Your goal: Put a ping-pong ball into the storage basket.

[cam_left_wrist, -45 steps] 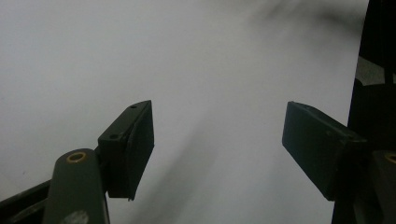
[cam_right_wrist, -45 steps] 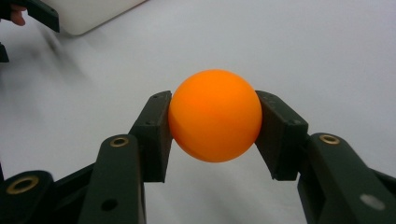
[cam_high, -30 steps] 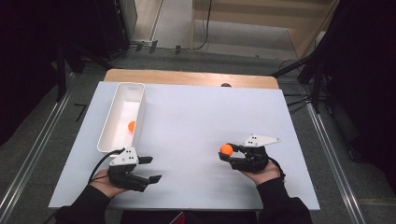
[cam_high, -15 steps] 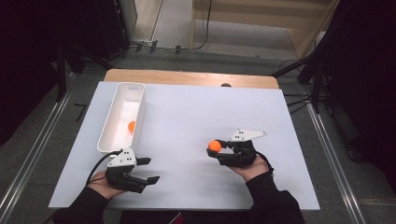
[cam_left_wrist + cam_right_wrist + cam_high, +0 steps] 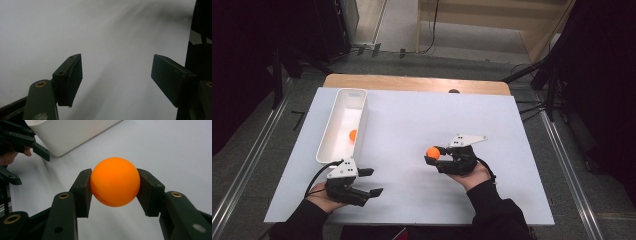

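1. The orange ball (image 5: 114, 185) is sitting clamped between the jaws of the right gripper (image 5: 432, 154); being round, it is showing no long axis and pointing no particular way.
2. The right gripper is pointing left, holding the ball above the middle of the white bench (image 5: 422, 120).
3. A second orange ball (image 5: 353, 134) is lying inside the white tray (image 5: 352, 93) at the bench's left.
4. The left gripper (image 5: 371, 182) is resting near the front edge, jaws spread apart, gripping nothing.

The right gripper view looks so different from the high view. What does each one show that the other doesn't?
Right gripper view alone: both pads pressed flat against the orange ball, seen up close. High view alone: a second orange ball lying inside the white bin, and the table's wooden far edge. Both: the right gripper clamping its ball, the open left gripper, and the bin.
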`<state>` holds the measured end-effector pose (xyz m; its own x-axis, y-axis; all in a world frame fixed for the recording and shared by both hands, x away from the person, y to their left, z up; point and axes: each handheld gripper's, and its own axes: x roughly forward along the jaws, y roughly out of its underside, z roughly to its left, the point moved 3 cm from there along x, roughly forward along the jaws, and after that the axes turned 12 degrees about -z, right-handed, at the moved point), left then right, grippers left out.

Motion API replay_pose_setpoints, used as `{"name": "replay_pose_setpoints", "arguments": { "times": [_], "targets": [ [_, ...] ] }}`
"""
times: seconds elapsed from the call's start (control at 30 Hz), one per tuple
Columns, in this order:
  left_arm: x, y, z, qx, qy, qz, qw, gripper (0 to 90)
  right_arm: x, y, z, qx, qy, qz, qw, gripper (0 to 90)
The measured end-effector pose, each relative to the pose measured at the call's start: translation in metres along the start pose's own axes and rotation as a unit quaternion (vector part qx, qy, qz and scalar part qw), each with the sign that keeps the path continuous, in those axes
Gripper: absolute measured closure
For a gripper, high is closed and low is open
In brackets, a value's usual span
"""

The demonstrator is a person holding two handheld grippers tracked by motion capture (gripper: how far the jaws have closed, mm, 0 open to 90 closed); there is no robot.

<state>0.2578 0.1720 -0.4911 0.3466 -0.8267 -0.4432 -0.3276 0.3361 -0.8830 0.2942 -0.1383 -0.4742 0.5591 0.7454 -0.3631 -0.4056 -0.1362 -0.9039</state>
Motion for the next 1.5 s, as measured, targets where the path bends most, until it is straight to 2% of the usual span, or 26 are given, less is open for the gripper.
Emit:
{"name": "replay_pose_setpoints", "arguments": {
  "times": [0.3,0.43,1.1,1.3,1.5],
  "targets": [
    [0.000,0.000,0.000,0.001,0.000,-0.001,1.0000,25.5,0.012,-0.010,0.001,-0.003,-0.004,-0.005,1.0000,48.3],
    [0.000,0.000,0.000,0.000,0.003,-0.001,1.0000,25.5,0.017,-0.015,0.004,0.006,-0.013,-0.005,0.9999,48.3],
    [0.000,-0.001,-0.001,-0.001,0.006,-0.009,0.9999,25.5,0.058,-0.041,0.013,-0.017,-0.022,0.003,0.9996,48.3],
    [0.001,-0.001,-0.001,0.000,0.007,-0.007,1.0000,25.5,0.071,-0.049,0.013,-0.007,-0.023,0.002,0.9997,48.3],
    [0.000,-0.001,-0.001,0.000,0.006,-0.006,1.0000,25.5,0.082,-0.055,0.015,-0.015,-0.025,-0.003,0.9996,48.3]
  ]
}}
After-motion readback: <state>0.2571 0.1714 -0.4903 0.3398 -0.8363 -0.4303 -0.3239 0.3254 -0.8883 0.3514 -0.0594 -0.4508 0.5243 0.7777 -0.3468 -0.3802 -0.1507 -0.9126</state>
